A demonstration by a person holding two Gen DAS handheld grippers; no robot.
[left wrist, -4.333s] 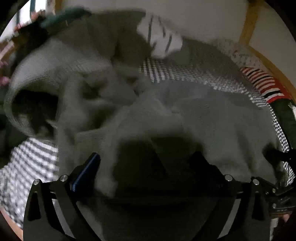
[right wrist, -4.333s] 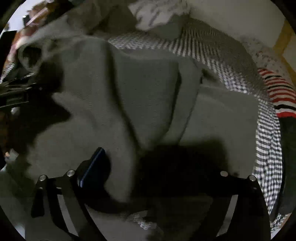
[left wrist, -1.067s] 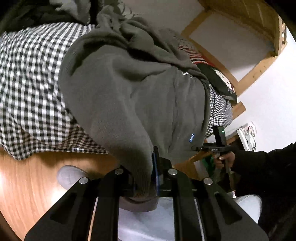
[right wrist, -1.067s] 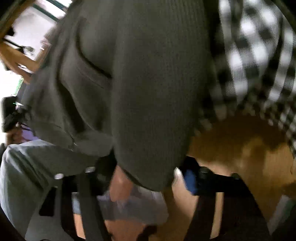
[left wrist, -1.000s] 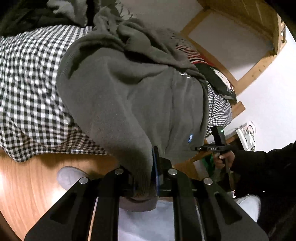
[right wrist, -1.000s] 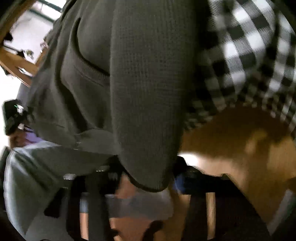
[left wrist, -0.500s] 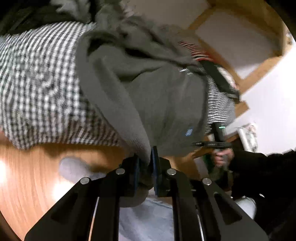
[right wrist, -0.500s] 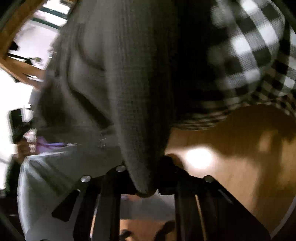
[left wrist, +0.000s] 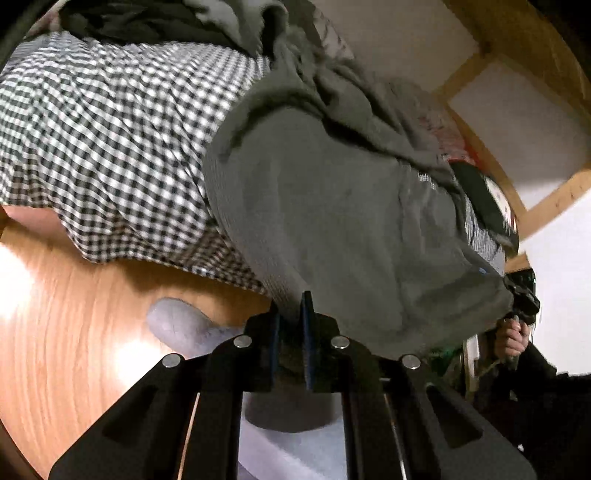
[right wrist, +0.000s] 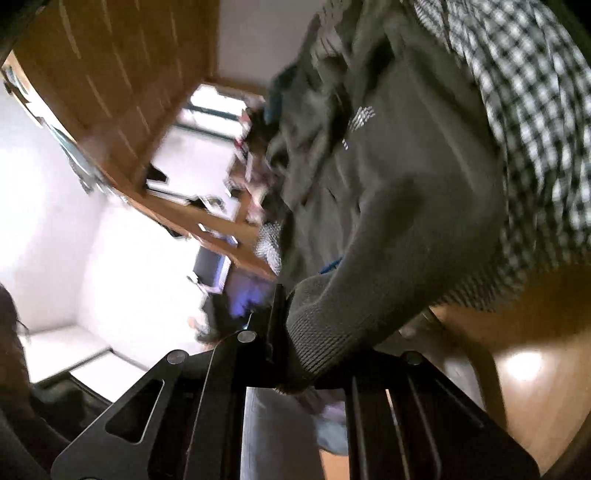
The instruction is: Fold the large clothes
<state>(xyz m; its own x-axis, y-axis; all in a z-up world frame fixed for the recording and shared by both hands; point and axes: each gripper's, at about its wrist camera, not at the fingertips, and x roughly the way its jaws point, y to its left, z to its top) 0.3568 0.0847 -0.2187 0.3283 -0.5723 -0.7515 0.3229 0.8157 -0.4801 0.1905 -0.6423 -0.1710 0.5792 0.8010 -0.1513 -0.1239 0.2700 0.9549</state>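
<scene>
Sweatshirt: grey garment (left wrist: 332, 221), thick knit with a ribbed hem, draped over the edge of the bed and hanging toward the floor; a small blue tag (left wrist: 482, 271) sits near its lower right edge, and pale lettering (right wrist: 364, 114) shows on its front in the right wrist view.
Left gripper: (left wrist: 290, 343) closed on the ribbed hem at the lower left corner, cloth pinched between the two blue pads.
Right gripper: (right wrist: 295, 332) jaws have just been closing and are now clamped on a ribbed corner of the same garment (right wrist: 406, 192); its far finger is hidden behind the cloth. In the left wrist view it shows at the right edge (left wrist: 522, 295), with a hand (left wrist: 511, 338) around its handle.
Bedding: black-and-white checked cover (left wrist: 110, 147) under the sweatshirt, reaching the bed's edge.
Other clothes: a dark heap (left wrist: 166, 22) at the back of the bed; a dark green piece (left wrist: 484, 199) to the right.
Floor: glossy wood boards (left wrist: 66, 314) with bright glare patches.
Foot: grey sock (left wrist: 177, 325) on the floor just beside the left gripper.
Frame: light wooden beams (left wrist: 480, 59) against a white wall.
</scene>
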